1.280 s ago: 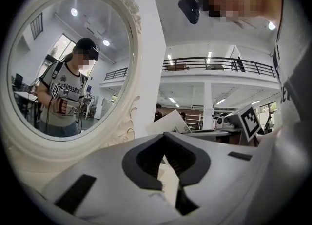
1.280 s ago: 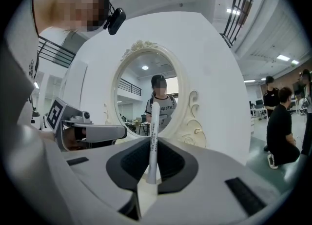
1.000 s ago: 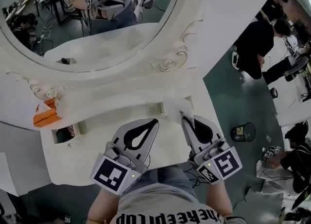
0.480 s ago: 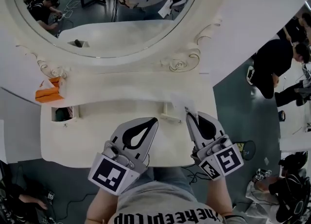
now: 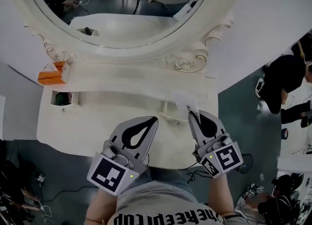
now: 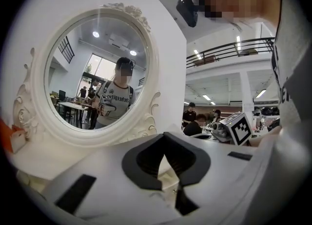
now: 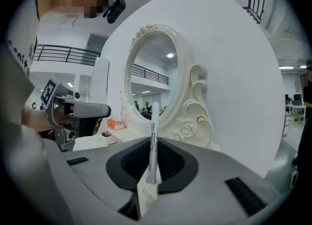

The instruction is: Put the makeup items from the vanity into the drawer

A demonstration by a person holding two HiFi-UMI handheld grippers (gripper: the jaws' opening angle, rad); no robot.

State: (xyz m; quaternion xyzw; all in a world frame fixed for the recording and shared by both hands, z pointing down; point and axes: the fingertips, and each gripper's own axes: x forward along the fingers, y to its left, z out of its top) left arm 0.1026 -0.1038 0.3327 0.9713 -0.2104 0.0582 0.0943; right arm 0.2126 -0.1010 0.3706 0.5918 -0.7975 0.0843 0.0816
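Right gripper view shows us the right gripper (image 7: 148, 182) clamped on a white makeup pencil (image 7: 152, 141), whose long axis stands upright. Our left gripper (image 5: 155, 120) is closed and empty. The open drawer (image 5: 74, 98) lies far to the left, nearer the left gripper.

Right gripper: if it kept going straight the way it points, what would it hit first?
The right gripper would probably meet the carved mirror frame, with the pen clamped in its jaws touching first; depth is hard to judge.

"thekeepitup", upside down, on person's shirt (image 5: 161, 209)
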